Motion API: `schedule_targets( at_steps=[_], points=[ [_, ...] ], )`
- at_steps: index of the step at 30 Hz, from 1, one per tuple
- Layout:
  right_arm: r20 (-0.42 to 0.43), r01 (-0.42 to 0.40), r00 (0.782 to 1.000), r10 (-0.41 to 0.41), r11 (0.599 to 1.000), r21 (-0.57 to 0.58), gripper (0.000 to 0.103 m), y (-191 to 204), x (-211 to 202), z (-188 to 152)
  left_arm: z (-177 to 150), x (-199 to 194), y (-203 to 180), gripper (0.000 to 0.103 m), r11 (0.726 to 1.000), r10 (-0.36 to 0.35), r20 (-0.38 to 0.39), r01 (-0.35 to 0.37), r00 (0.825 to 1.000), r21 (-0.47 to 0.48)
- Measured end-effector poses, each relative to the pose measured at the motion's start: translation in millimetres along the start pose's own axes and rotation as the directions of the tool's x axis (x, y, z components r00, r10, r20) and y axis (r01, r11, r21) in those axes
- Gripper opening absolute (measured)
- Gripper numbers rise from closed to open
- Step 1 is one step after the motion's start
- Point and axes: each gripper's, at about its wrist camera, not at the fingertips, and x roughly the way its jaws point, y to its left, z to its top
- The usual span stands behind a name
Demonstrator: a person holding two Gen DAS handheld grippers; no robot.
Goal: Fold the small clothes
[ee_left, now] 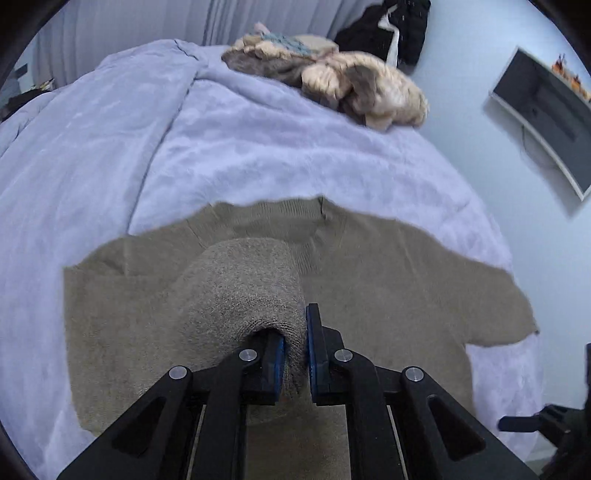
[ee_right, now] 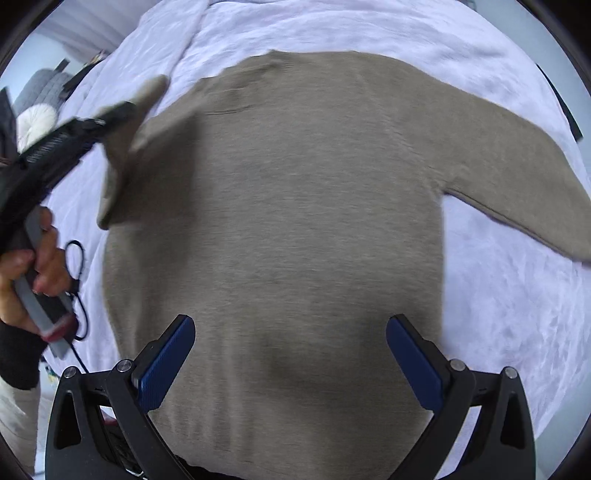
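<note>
A taupe knit sweater (ee_right: 295,206) lies flat on a lavender blanket (ee_right: 498,295), its right sleeve (ee_right: 517,184) stretched out. My left gripper (ee_left: 295,354) is shut on the left sleeve (ee_left: 243,280) and holds it lifted over the sweater's body (ee_left: 388,295); it also shows in the right wrist view (ee_right: 122,110) with the sleeve (ee_right: 122,155) hanging from it. My right gripper (ee_right: 291,354) is open and empty above the lower body of the sweater.
A heap of beige and grey clothes (ee_left: 332,77) lies at the far end of the bed. A dark garment (ee_left: 391,29) hangs on the wall behind it. A wall shelf (ee_left: 546,110) is at the right. A round white cushion (ee_right: 37,122) sits at the left.
</note>
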Motion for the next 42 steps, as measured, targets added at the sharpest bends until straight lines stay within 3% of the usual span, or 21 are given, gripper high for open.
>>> schedule_targets(
  at_steps=[2, 4, 5, 9, 10, 12, 14, 16, 20, 22, 23, 24, 25, 28, 30, 31, 33, 34, 35, 37, 42],
  points=[
    [-0.006, 0.010, 1.000, -0.010, 0.999, 0.036, 0.103, -17.2, 2.0, -3.1, -12.9, 20.1, -7.3, 0.019, 0.999, 0.042, -0.066, -0.040, 0.997, 0.021],
    [-0.011, 0.014, 1.000, -0.013, 0.998, 0.060, 0.103, -28.9, 3.1, -5.1, -26.4, 22.0, -5.9, 0.043, 0.998, 0.061, -0.098, -0.059, 0.993, 0.026],
    [-0.013, 0.016, 1.000, -0.015, 0.998, 0.068, 0.103, -32.2, 4.7, -5.5, -32.7, 15.5, -4.2, 0.064, 0.997, 0.075, -0.089, -0.073, 0.993, 0.030],
    [0.006, 0.039, 0.999, -0.039, 0.999, 0.029, 0.103, -25.0, 9.7, 2.8, -33.9, -29.7, 15.1, 0.068, 0.992, 0.120, 0.008, -0.121, 0.993, 0.029],
    [0.029, 0.051, 0.998, -0.051, 0.999, -0.011, 0.103, -14.4, 9.8, 8.3, -31.2, -41.0, 27.9, 0.071, 0.991, 0.135, 0.035, -0.135, 0.990, 0.005],
    [0.092, 0.082, 0.993, -0.071, 0.989, -0.123, 0.103, 15.4, 10.2, 22.3, -27.3, -63.5, 67.2, 0.094, 0.979, 0.191, 0.090, -0.184, 0.977, -0.084],
    [0.151, 0.114, 0.985, -0.079, 0.966, -0.234, 0.103, 46.5, 13.0, 34.7, -25.4, -69.4, 109.1, 0.094, 0.961, 0.231, 0.080, -0.214, 0.970, -0.172],
    [0.219, 0.158, 0.973, -0.077, 0.912, -0.380, 0.103, 88.4, 22.3, 50.9, -25.4, -58.5, 148.7, 0.094, 0.936, 0.268, 0.009, -0.258, 0.963, -0.241],
    [0.344, 0.310, 0.932, -0.116, 0.748, -0.588, 0.103, 161.1, 59.6, 65.9, -37.1, -16.2, 207.2, 0.094, 0.907, 0.189, -0.129, -0.224, 0.973, -0.356],
    [0.439, 0.472, 0.873, -0.213, 0.598, -0.648, 0.100, 190.6, 94.0, 70.1, -42.9, -0.2, 219.1, 0.093, 0.897, 0.151, -0.164, -0.205, 0.975, -0.391],
    [0.464, 0.507, 0.855, -0.233, 0.563, -0.653, 0.093, 195.7, 101.4, 71.3, -45.4, 5.4, 221.3, 0.093, 0.893, 0.140, -0.173, -0.200, 0.975, -0.404],
    [0.461, 0.507, 0.856, -0.233, 0.550, -0.664, 0.052, 197.8, 108.3, 77.6, -46.8, 7.3, 222.8, 0.093, 0.891, 0.130, -0.170, -0.191, 0.977, -0.413],
    [0.427, 0.462, 0.879, -0.210, 0.595, -0.658, 0.006, 192.0, 104.7, 84.2, -47.6, 6.7, 221.0, 0.093, 0.892, 0.125, -0.161, -0.182, 0.979, -0.414],
    [0.350, 0.144, 0.936, 0.023, 0.886, -0.441, 0.010, 136.0, 63.5, 112.0, -46.3, 8.6, 215.9, 0.093, 0.915, 0.118, -0.147, -0.165, 0.982, -0.369],
    [0.346, -0.074, 0.927, 0.147, 0.974, -0.215, 0.010, 82.8, 49.2, 119.6, -42.8, 11.0, 210.5, 0.093, 0.926, 0.120, -0.150, -0.165, 0.981, -0.340],
    [0.347, -0.204, 0.914, 0.209, 0.978, -0.053, 0.012, 45.7, 49.3, 118.7, -41.8, 12.1, 210.0, 0.093, 0.928, 0.113, -0.149, -0.158, 0.982, -0.337],
    [0.339, -0.376, 0.892, 0.298, 0.907, 0.191, 0.026, -8.6, 63.1, 108.1, -41.6, 11.7, 211.2, 0.093, 0.927, 0.095, -0.146, -0.141, 0.985, -0.348],
    [0.328, -0.421, 0.886, 0.328, 0.866, 0.271, 0.055, -25.7, 71.0, 97.5, -41.6, 11.9, 211.6, 0.090, 0.926, 0.085, -0.147, -0.133, 0.985, -0.352],
    [0.322, -0.448, 0.880, 0.348, 0.833, 0.325, 0.068, -38.6, 77.2, 85.9, -42.5, 11.0, 213.3, 0.082, 0.927, 0.074, -0.146, -0.122, 0.986, -0.355],
    [0.330, -0.510, 0.850, 0.411, 0.799, 0.318, 0.073, -36.3, 76.4, 68.5, -42.0, 9.8, 214.2, 0.074, 0.928, 0.056, -0.142, -0.104, 0.988, -0.358],
    [0.175, -0.656, 0.754, 0.634, 0.709, 0.258, 0.073, 37.5, 105.7, 44.5, -30.1, 13.8, 212.0, 0.021, 0.936, -0.007, -0.129, -0.039, 0.992, -0.351]
  ],
)
